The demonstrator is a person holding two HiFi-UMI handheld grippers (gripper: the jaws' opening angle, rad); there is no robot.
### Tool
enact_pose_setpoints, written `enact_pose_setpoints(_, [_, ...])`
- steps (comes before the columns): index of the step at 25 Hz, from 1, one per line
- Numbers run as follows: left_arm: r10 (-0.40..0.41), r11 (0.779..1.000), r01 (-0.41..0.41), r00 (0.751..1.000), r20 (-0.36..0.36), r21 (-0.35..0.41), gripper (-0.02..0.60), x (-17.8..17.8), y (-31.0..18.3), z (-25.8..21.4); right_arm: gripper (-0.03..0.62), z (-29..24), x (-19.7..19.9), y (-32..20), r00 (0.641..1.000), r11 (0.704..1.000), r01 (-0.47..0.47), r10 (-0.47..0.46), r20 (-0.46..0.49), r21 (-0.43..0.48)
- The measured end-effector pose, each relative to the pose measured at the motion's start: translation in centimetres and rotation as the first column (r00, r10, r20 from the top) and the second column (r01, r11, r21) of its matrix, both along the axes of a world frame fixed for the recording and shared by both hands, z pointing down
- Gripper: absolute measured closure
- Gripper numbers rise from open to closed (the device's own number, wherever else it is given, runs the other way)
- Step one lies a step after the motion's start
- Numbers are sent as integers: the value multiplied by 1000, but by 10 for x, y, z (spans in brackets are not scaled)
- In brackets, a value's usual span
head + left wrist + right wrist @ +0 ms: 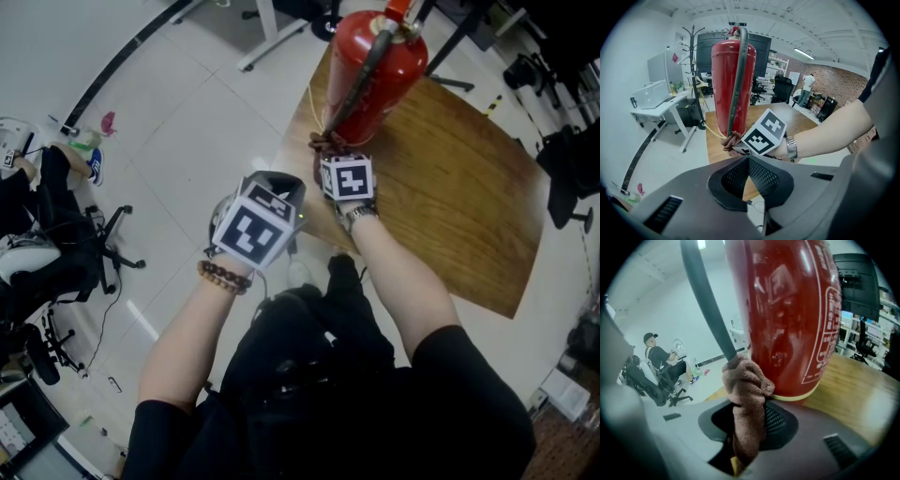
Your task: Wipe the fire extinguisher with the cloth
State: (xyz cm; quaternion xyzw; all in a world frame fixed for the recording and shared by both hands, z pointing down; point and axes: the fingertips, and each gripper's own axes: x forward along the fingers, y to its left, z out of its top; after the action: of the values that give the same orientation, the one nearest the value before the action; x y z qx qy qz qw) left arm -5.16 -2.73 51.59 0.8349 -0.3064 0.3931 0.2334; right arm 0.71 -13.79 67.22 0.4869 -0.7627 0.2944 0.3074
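A red fire extinguisher (375, 75) with a black hose (361, 80) stands upright on the wooden table (450, 187). My right gripper (330, 150) is shut on a brown cloth (746, 390), which presses against the foot of the cylinder (787, 319) beside the hose (708, 305). The same cloth (732, 139) shows at the extinguisher's (733, 84) base in the left gripper view. My left gripper (277, 187) hangs shut and empty to the left of the right one, off the table's edge, jaws pressed together.
The table's near-left edge (291, 159) lies just under my grippers. A seated person and office chairs (47, 253) are on the floor at far left. White desk legs (267, 42) stand behind. Dark chairs and gear (562, 169) crowd the right side.
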Motion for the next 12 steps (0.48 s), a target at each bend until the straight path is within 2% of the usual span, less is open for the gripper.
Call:
enact_pose_setpoints(6, [0, 1000, 0, 1000, -1, 8, 581, 2, 3, -3, 471, 6, 4, 12, 1000, 1000, 5, -5, 0, -30])
enact_pose_setpoints(12, [2, 999, -2, 1000, -13, 33, 581, 8, 1, -12, 471, -25, 11, 30, 999, 999, 40, -41, 30, 24])
